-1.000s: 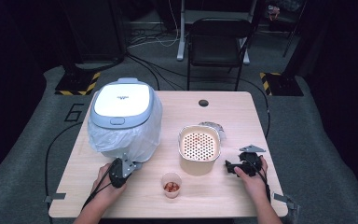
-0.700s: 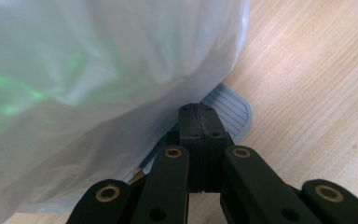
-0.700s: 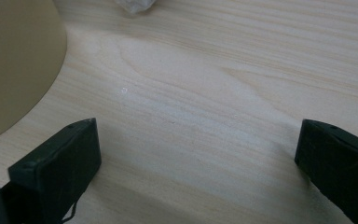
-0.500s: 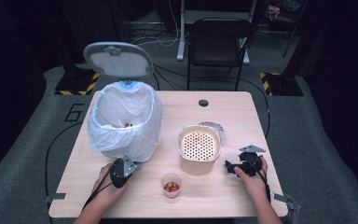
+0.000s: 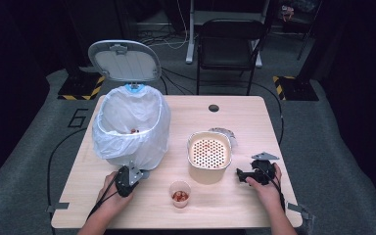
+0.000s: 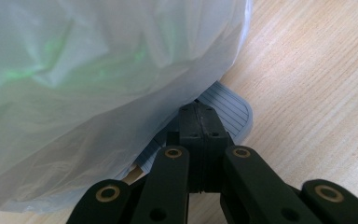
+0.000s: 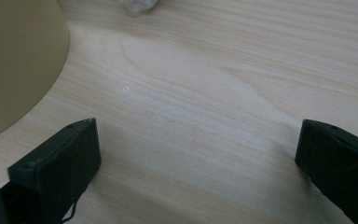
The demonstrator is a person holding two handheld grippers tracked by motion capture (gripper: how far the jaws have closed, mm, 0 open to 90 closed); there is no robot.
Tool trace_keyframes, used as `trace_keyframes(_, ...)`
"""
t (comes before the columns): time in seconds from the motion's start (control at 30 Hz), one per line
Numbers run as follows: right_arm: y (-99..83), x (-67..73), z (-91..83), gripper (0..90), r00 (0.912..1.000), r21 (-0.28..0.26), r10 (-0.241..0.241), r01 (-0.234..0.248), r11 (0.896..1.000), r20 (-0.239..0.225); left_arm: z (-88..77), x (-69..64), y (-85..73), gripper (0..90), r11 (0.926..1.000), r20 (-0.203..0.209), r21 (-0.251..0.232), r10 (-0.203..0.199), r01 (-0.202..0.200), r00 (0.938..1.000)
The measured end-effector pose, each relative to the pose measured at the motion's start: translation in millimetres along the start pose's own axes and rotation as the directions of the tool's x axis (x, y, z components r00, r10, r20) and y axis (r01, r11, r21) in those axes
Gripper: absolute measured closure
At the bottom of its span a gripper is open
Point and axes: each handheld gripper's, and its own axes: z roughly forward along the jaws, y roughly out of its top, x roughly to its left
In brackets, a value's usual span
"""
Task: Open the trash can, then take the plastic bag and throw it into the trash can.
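Grey and ribbed, the bin's pedal (image 6: pixel 223 107) sits under my clenched left tongs (image 6: pixel 200 116), which press on it at the foot of the bin (image 5: pixel 132 127). Its lid (image 5: pixel 124 60) stands raised. My right tongs (image 7: pixel 196 154) rest released on the worktop (image 5: pixel 245 117), well apart from the bin.

Likely lab or studio: black curtains, hazard-taped stand feet (image 5: pixel 80 88), floor cables, lone table (image 5: pixel 254 122).

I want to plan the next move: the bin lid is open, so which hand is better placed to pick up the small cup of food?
Right. The right gripper is open and free beside the colander. The left gripper is shut, pressing the bin's pedal, probably keeping the lid up. The cup lies between both.
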Motion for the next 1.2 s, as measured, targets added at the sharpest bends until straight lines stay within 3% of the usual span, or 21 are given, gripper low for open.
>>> trace_keyframes(0.3, -0.3, -1.2, -1.2, 2.7, 0.9999, -0.002, -0.008, 0.008, 1.000, -0.009, 0.2, 1.3, 0.2, 90.0, 0.9999, 0.007, 0.000, -0.010, 0.010, 0.9999)
trace_keyframes(0.33, 0.1, -2.1, -1.9, 6.7, 0.9999, -0.001, -0.012, 0.012, 1.000, -0.009, 0.3, 1.2, 0.2, 90.0, 0.9999, 0.009, 0.001, -0.011, 0.011, 0.9999)
trace_keyframes(0.37, 1.3, -5.2, -6.1, 20.6, 0.9995, -0.006, -0.024, 0.024, 1.000, -0.019, -0.2, 1.1, 0.7, 90.0, 0.9999, 0.015, 0.008, -0.007, 0.007, 0.9999)
trace_keyframes(0.53, 5.2, -8.6, -11.0, 25.6, 0.9988, 0.007, -0.032, 0.032, 0.999, -0.037, -0.5, 0.6, 0.8, 90.0, 0.9999, 0.010, 0.012, -0.003, 0.003, 0.9999)
trace_keyframes(0.57, 9.4, -9.1, -14.6, 32.1, 0.9981, 0.004, -0.019, 0.019, 1.000, -0.058, -0.4, 0.9, 0.4, 90.0, 1.0000, 0.012, 0.006, -0.002, 0.002, 0.9999)
trace_keyframes(0.67, 14.2, -10.9, -19.1, 38.6, 0.9950, 0.027, -0.006, 0.009, 1.000, -0.099, -0.4, 1.0, 0.1, 90.0, 1.0000, 0.012, 0.005, -0.002, 0.002, 0.9999)
trace_keyframes(0.97, 43.9, -26.8, -33.4, 42.4, 0.9928, -0.031, -0.006, 0.003, 1.000, -0.119, 0.4, 1.2, 0.7, 90.0, 1.0000, 0.011, 0.004, -0.006, 0.006, 0.9999)
trace_keyframes(1.07, 55.9, -32.3, -34.0, 42.3, 0.9934, -0.029, -0.020, 0.017, 0.999, -0.113, -0.2, 0.9, 1.0, 90.0, 0.9999, 0.011, 0.011, -0.002, 0.002, 0.9999)
trace_keyframes(1.1, 62.8, -35.1, -34.0, 41.6, 0.9937, -0.032, -0.024, 0.021, 0.999, -0.109, -0.1, -0.2, 1.2, 90.0, 0.9997, 0.014, 0.016, -0.021, 0.021, 0.9997)
trace_keyframes(1.2, 71.7, -38.0, -33.7, 40.4, 0.9934, -0.050, -0.015, 0.010, 0.999, -0.113, 0.0, 0.1, 1.2, 90.0, 0.9996, 0.015, 0.016, -0.023, 0.023, 0.9996)
